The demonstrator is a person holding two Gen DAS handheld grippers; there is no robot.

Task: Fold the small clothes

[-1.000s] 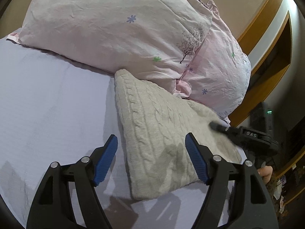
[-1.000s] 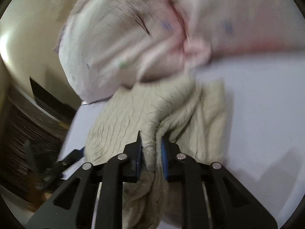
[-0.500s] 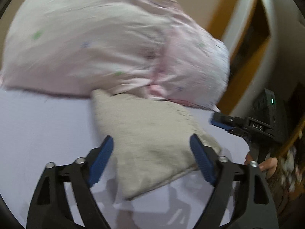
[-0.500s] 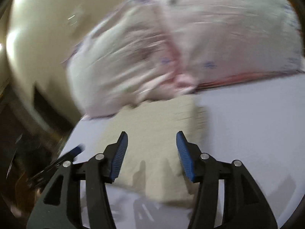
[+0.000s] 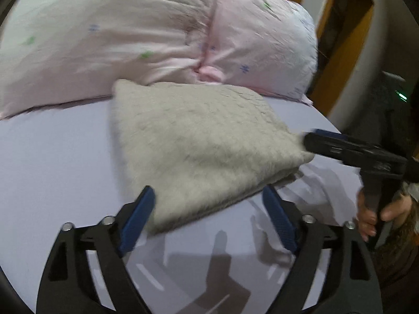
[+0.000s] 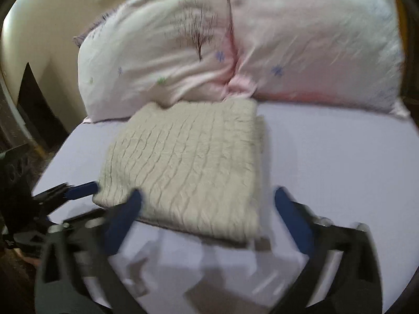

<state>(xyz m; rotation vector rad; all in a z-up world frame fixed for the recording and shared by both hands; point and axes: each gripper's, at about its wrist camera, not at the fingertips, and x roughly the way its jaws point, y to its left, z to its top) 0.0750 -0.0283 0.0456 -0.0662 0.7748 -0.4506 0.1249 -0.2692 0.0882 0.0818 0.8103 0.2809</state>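
A cream cable-knit sweater (image 5: 199,141) lies folded flat on the pale lilac bedsheet (image 5: 52,162), its far edge against the pillows. My left gripper (image 5: 209,214) is open and empty just short of the sweater's near edge. My right gripper (image 6: 209,209) is open and empty, its fingers at the near edge of the sweater (image 6: 188,162). In the left wrist view the right gripper (image 5: 324,141) shows at the sweater's right corner. In the right wrist view the left gripper (image 6: 78,189) shows at its left corner.
Two pink flowered pillows (image 5: 131,31) (image 6: 301,47) lie across the head of the bed behind the sweater. A wooden frame (image 5: 340,47) stands to the right of the bed. The bed's edge (image 6: 55,157) drops off on the left in the right wrist view.
My right gripper let go of the sweater fold and opened wide. Both grippers drew back toward the near edge. The sweater now lies flat and folded.
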